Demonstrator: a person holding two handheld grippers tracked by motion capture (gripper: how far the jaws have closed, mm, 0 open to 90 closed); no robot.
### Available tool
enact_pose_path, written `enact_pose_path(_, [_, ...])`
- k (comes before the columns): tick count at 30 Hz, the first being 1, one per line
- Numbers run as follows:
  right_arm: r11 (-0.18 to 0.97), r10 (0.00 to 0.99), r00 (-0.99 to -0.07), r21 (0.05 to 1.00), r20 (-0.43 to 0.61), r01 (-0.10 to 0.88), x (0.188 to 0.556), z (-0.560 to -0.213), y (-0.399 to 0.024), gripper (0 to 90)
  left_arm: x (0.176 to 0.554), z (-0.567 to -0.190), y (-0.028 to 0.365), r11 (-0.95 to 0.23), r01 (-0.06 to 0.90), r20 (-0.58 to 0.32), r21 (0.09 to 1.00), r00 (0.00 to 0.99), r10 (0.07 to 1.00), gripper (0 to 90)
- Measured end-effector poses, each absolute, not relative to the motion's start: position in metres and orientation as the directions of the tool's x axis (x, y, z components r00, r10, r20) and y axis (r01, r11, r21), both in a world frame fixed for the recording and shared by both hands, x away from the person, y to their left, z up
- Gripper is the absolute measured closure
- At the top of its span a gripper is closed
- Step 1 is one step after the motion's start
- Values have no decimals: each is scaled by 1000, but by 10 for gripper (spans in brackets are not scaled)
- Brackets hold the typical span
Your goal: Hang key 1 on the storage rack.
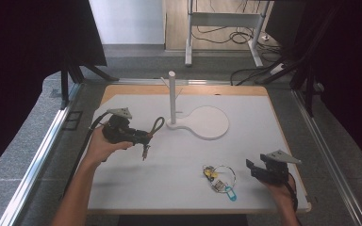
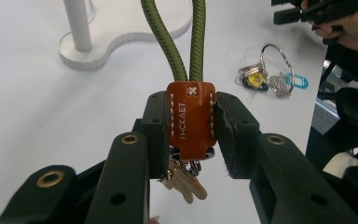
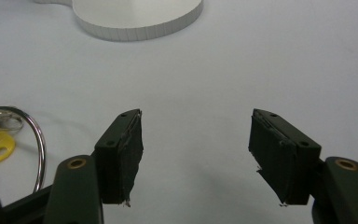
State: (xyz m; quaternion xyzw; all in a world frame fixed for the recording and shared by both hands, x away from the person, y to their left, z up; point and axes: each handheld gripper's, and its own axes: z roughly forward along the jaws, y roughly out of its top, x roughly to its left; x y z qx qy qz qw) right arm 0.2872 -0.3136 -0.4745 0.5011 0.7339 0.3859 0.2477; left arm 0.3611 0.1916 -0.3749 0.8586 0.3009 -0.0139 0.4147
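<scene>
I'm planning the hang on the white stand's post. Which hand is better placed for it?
Left. The left gripper is shut on the orange keychain tab, its green loop near the post. The right gripper is open, by the key bunch.

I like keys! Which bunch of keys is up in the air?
The keychain with the green rope loop and orange leather tab, pinched in the left gripper. The other bunch, with yellow and blue tags, lies flat on the table.
</scene>
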Motion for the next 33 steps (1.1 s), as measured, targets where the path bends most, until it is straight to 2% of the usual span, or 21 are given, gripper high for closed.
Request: enact_pose_path(33, [196,929,-369,810,27,552,288,-475,-316,350,381,-352,205,-400,535,-313,744,808,499,670])
